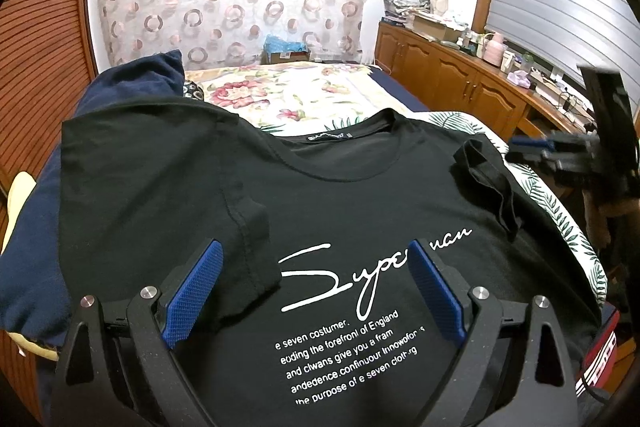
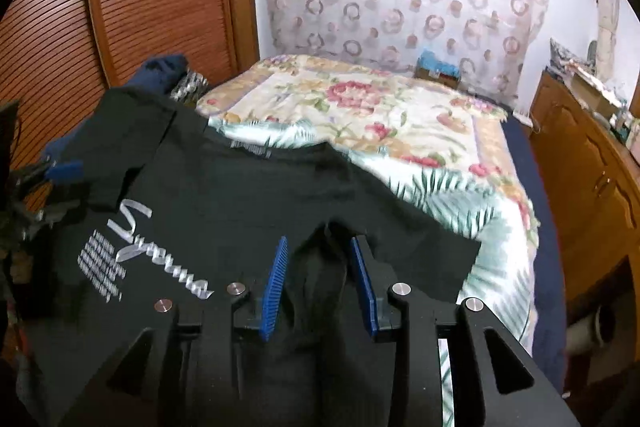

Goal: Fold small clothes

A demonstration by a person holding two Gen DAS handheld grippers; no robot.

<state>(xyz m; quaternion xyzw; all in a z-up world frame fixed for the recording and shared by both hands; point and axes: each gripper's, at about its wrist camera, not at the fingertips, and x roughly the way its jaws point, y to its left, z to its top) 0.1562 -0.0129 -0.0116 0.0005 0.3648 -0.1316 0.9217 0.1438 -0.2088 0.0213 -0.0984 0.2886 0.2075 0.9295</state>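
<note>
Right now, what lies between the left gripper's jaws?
Left wrist view: only the black T-shirt lies under the open left gripper, its folded-in sleeve and white lettering.

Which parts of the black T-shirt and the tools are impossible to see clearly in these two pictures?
- Black T-shirt hem: left wrist view, cut off by the bottom edge and the left tool.
- Small print: right wrist view, blurred.
- Right tool: left wrist view, blurred at the edge.

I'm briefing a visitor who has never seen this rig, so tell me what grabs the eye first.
A black T-shirt with white script lettering lies face up across the near end of the bed, both sleeves folded inward. Behind it spreads a floral bedspread. The left gripper hovers open over the print.
</note>
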